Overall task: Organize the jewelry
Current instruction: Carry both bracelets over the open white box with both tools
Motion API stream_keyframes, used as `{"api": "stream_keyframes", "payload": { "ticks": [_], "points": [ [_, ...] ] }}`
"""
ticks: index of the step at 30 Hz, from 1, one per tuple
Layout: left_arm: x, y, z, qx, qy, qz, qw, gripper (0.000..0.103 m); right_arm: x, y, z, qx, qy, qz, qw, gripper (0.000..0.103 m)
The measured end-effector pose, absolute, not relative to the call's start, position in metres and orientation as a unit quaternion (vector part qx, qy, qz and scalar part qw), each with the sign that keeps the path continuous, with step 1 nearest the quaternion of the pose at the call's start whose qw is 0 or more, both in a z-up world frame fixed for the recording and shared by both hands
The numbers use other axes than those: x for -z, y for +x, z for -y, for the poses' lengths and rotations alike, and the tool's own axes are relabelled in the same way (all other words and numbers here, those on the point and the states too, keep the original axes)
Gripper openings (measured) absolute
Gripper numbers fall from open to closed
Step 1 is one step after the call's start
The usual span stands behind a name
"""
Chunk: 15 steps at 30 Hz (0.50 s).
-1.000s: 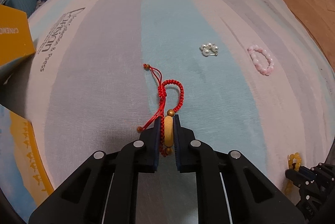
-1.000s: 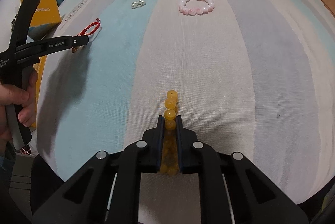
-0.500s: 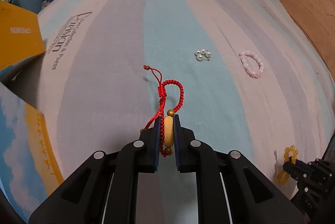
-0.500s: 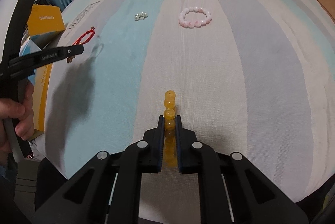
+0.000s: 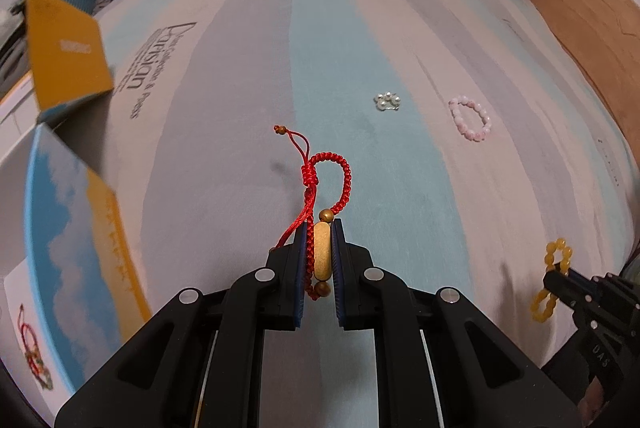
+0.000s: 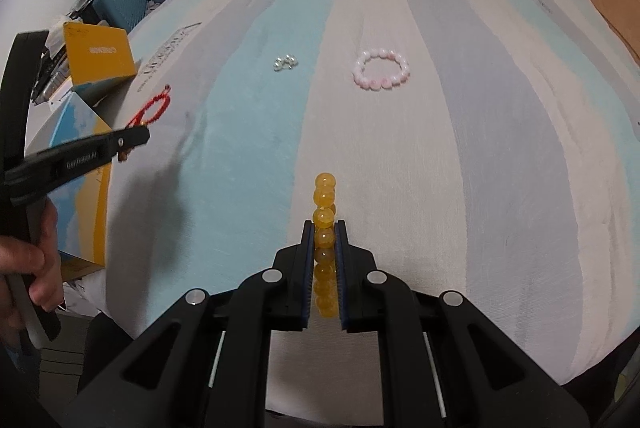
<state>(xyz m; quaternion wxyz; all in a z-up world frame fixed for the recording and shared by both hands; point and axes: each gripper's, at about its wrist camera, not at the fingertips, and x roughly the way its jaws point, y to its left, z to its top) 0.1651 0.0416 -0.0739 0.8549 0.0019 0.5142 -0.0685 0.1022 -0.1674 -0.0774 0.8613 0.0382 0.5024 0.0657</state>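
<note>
Left wrist jaws: the left gripper point(image 5: 319, 252) was clamped on the red cord bracelet point(image 5: 326, 179) at its gold bar, loop and tails hanging free above the bed point(image 5: 240, 87).
Left wrist advice: carry slowly toward the open box point(image 5: 68, 228); loose tails could snag.
Right wrist jaws: the right gripper point(image 6: 325, 248) pinched the yellow bead bracelet point(image 6: 325, 195) edge-on, clear of the bedsheet.
Right wrist advice: keep squeezing; round beads may slip.

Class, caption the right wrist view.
Right gripper shut on yellow bead bracelet above striped bedspread.
</note>
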Motion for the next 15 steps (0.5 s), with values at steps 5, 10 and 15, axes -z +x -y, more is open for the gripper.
{"api": "stream_keyframes", "payload": {
  "ticks": [5, 10, 15],
  "points": [
    [0.061, 0.151, -0.052, 0.06, -0.001, -0.512, 0.857, 0.01, 0.066, 0.103, 0.157, -0.068, 0.036, -0.494, 0.866, 0.009],
    [0.048, 0.137, -0.068, 0.042, -0.004, -0.512, 0.858, 0.01, 0.06, 0.105, 0.143, -0.069, 0.033, -0.49, 0.869, 0.009],
    [0.035, 0.126, -0.088, 0.026, -0.007, -0.508, 0.861, 0.01, 0.05, 0.107, 0.125, -0.076, 0.024, -0.483, 0.872, 0.009]
  ]
}}
